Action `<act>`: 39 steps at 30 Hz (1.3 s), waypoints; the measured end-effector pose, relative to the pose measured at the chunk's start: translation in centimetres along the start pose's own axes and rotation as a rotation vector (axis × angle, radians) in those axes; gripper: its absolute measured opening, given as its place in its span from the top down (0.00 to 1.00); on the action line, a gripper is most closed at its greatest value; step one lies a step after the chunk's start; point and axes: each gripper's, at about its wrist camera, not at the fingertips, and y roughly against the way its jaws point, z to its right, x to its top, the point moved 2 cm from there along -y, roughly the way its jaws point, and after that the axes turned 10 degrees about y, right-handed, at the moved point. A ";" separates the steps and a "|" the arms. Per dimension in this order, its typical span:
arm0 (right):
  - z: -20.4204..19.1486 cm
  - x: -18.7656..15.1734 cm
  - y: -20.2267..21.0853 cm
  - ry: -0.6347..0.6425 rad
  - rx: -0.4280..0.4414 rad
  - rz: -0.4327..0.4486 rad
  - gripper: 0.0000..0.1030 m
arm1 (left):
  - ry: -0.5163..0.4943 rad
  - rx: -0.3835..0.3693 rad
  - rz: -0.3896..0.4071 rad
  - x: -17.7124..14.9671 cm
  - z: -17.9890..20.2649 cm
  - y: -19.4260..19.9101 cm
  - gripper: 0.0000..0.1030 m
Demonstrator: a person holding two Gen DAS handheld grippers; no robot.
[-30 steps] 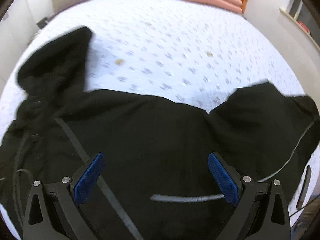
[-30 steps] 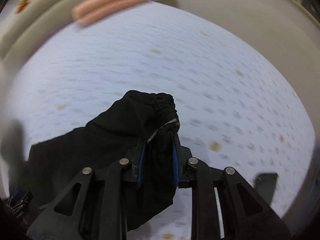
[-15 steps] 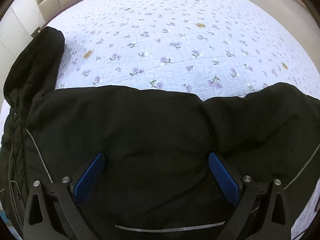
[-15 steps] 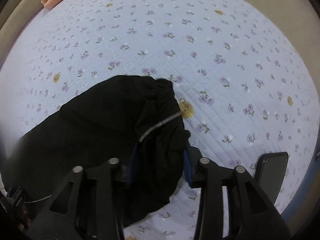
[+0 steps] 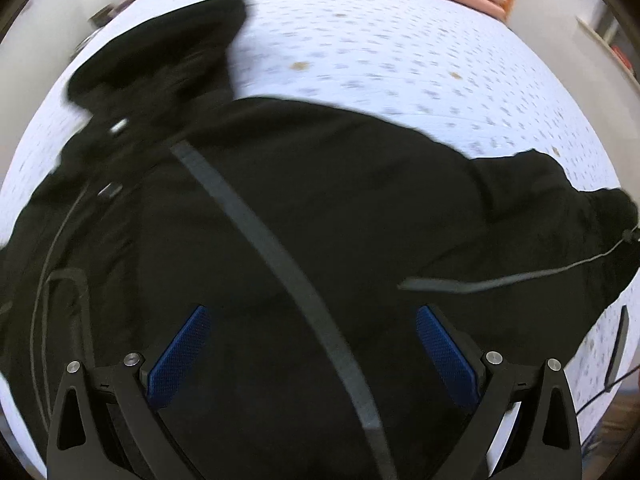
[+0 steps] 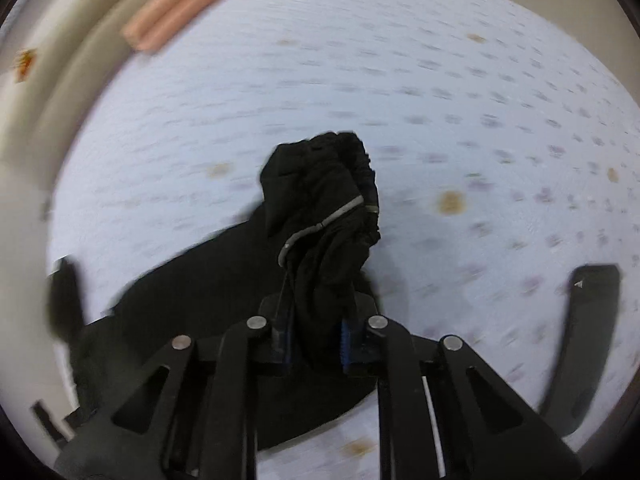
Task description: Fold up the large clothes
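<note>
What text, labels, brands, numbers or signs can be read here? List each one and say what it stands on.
No words, brands or numbers can be read in either view.
A small pale triangle mark shows on the dark flat device lying on the bedspread; no lettering beside it is legible.
The black jacket shows only plain grey stripes, no print.
An orange mark at the left edge of the right wrist view is too blurred to read.

No readable text, labels or numbers in either view; only a small white triangle mark on the dark phone (image 6: 576, 344).
</note>
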 end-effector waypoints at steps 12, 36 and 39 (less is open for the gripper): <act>-26.8 -8.8 0.3 0.458 0.199 -0.023 0.88 | 0.125 0.067 0.046 -2.3 -16.5 6.2 0.00; -55.8 -34.6 -13.7 1.027 0.204 -0.382 0.73 | 0.336 0.221 0.155 -5.2 -37.9 9.9 0.00; -55.9 -34.7 -12.7 1.005 0.258 -0.409 0.58 | 0.340 0.217 0.146 -5.6 -38.3 9.4 0.00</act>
